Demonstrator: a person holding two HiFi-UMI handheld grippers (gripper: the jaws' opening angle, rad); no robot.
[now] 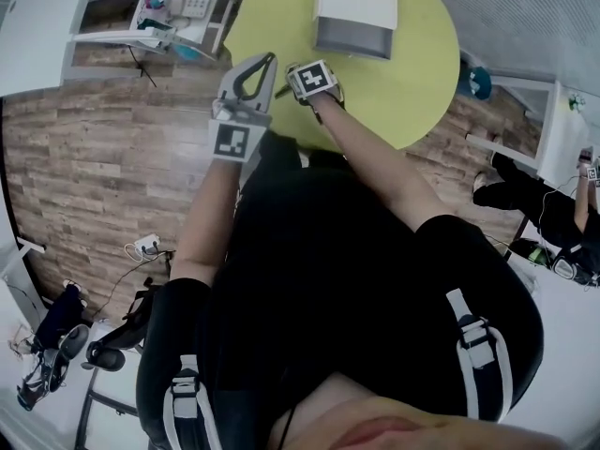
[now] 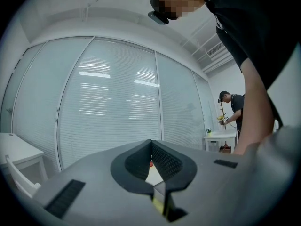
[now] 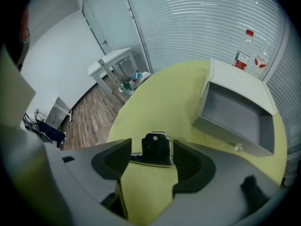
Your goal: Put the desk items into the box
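Right gripper: clenched on a small black item with a metal edge, perhaps a stapler, pinched crosswise between the two pads. Gripped by the sides, probably to keep it level for the carry and to let it fall straight on release. Held over the near part of the yellow-green round table, above the bare top, and aimed toward the box farther off to the right, well apart from it.

Left gripper: pressed together on nothing, tips touching, tilted up toward the window blinds and away from the table. Likely parked out of the way, since a one-handed carry needs no help.

Box: open, lid folded back on the far side, mouth turned toward the near side, so easy to reach from here. Nothing to be made out inside from this angle. Next move, by judgement: across the table, over the near wall of the box, then release low inside.

Counted: two grippers, one loaded and one empty; one black item; one box; one table; two bottles standing just beyond the box on the far side.
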